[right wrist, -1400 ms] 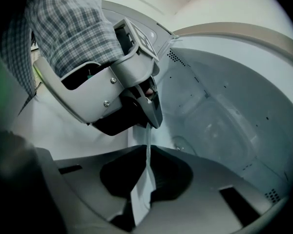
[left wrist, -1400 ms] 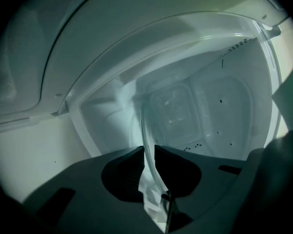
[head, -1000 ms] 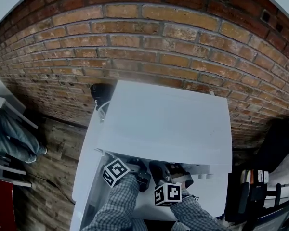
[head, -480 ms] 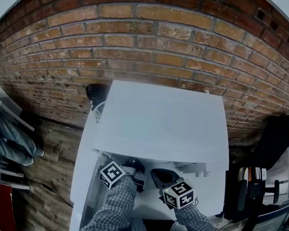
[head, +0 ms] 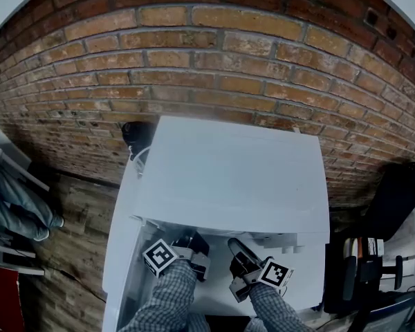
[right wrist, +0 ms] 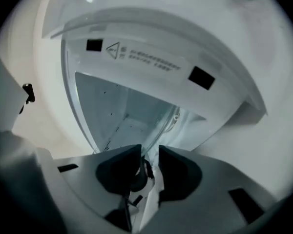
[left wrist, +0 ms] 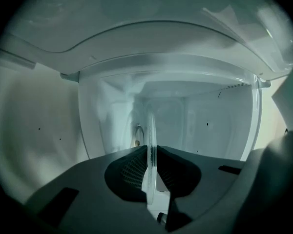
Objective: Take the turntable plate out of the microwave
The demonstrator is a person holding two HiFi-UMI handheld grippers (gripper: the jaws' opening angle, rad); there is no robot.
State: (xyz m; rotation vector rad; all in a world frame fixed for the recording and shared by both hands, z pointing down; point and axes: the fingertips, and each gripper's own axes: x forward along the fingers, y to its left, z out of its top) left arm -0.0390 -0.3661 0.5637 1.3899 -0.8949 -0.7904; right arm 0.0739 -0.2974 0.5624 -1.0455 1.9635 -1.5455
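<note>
My left gripper [left wrist: 150, 155] pinches the turntable plate [left wrist: 150, 126] edge-on. My right gripper [right wrist: 150, 155] stands narrowly apart around the plate's rim, but I cannot tell if it presses. The plate reaches into the open white microwave [head: 235, 178], which stands against the brick wall [head: 194, 61].

I watch the right gripper [head: 236, 249] roll over about its own line. Its marker cube [head: 275, 274], which a second ago sat directly below the dark body, now lies out on that body's right side and shows a differently tilted face. The whole gripper also sits further right along the open front of the microwave [head: 228, 171], so the gap to the left gripper [head: 191, 242] is wider than before. The left gripper's cube [head: 160, 256] slips a little down and to the left and turns slightly. My head view drifts as well: the microwave's front edge now sits a touch higher in frame.
</note>
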